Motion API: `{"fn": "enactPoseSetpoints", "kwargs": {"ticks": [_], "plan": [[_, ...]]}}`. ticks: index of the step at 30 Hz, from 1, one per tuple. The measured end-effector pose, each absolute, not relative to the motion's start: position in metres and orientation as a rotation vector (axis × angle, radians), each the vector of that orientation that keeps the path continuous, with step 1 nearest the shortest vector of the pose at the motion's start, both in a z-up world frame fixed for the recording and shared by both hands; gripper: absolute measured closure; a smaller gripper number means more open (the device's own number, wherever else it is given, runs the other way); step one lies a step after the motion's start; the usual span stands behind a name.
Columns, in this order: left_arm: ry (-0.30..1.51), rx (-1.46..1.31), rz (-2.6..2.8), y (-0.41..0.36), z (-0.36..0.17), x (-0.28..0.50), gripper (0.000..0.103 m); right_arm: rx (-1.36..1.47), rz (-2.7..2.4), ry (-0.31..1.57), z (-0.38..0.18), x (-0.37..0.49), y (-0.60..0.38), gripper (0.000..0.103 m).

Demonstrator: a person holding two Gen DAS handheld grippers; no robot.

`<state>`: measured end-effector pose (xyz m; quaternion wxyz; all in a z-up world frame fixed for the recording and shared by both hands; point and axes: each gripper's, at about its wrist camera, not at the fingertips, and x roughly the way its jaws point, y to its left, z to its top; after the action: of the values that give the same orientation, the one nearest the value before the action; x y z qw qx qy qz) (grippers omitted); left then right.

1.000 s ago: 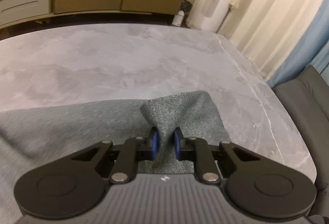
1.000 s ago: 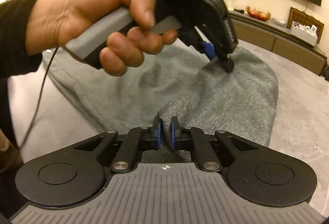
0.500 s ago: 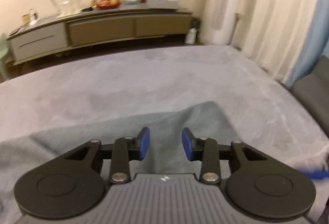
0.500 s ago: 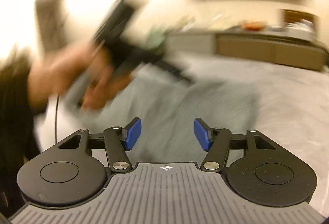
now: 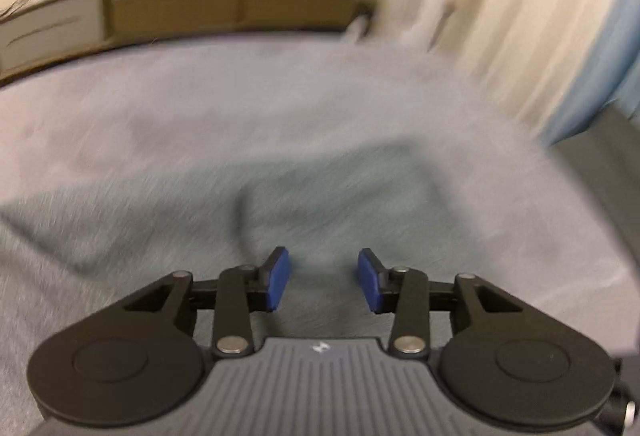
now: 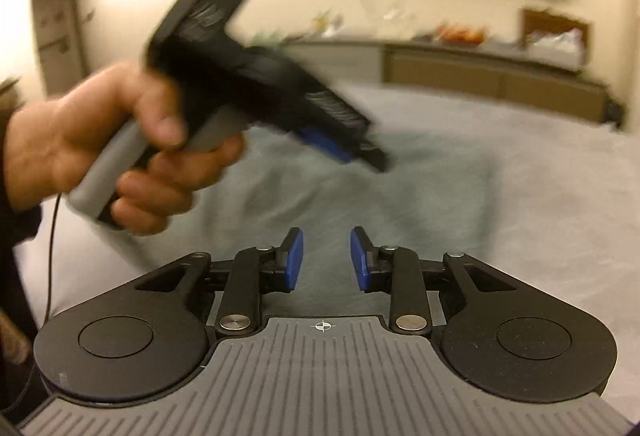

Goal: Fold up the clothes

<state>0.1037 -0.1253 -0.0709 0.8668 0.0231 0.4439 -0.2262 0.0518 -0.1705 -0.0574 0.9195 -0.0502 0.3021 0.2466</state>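
- On the grey tabletop (image 5: 280, 107), a grey garment (image 5: 344, 195) lies spread, reaching from about 9 o'clock in the left wrist view across to 3 o'clock, with a raised ridge or doubled edge near the middle, just beyond the blue pads.
- Left gripper (image 5: 323, 282): the jaws stand apart with nothing between them; it hovers just above the cloth, with grey fabric showing through the gap.
- Right gripper (image 6: 326, 260): also spread and empty, pointed at the same garment (image 6: 400, 195) from the near side.
- From the right wrist view, a hand (image 6: 104, 151) at 9 to 10 o'clock carries the left gripper (image 6: 340, 151) above the cloth; it is too blurred there to read its jaws, though its own camera shows them parted.
- How the garment lies: its far end, toward 1 o'clock in the right view, reads as a fairly straight, squared edge, which would suit a layer already laid over. The blur keeps me from counting layers.
- Judgement on progress: neither claw has hold of anything, so no fold is being carried at this instant. The piece looks partly gathered but not a compact stack; it still spreads wide toward 9 o'clock in the left view.
- What seems left: at least one more fold to bring that broad left portion in, and a tidy of the ridge.
- At 12 o'clock, a sideboard (image 6: 492, 75) stands well apart from the work.
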Motion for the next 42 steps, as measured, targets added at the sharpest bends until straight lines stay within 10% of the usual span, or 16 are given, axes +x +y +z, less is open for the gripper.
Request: {"fn": "enactPoseSetpoints", "kwargs": {"ticks": [11, 17, 33, 35, 38, 42], "plan": [[0.857, -0.097, -0.419, 0.002, -0.041, 0.048, 0.055, -0.288, 0.424, 0.662, -0.056, 0.054, -0.135, 0.065], [0.739, -0.211, -0.203, 0.175, -0.009, 0.019, 0.041, -0.363, 0.425, 0.383, -0.010, 0.020, -0.082, 0.034], [0.622, -0.616, -0.056, 0.405, -0.029, -0.022, 0.033, -0.848, 0.686, 0.273, -0.123, -0.012, 0.329, 0.016], [0.645, -0.619, -0.073, 0.407, -0.039, -0.020, 0.033, -0.825, 0.640, 0.298, -0.127, 0.006, 0.343, 0.020], [0.684, -0.614, -0.097, 0.406, -0.058, -0.014, 0.028, -0.770, 0.631, 0.386, -0.123, 0.032, 0.352, 0.066], [0.773, -0.657, -0.151, 0.397, -0.083, -0.001, 0.024, -0.712, 0.633, 0.387, -0.107, 0.038, 0.337, 0.077]]}}
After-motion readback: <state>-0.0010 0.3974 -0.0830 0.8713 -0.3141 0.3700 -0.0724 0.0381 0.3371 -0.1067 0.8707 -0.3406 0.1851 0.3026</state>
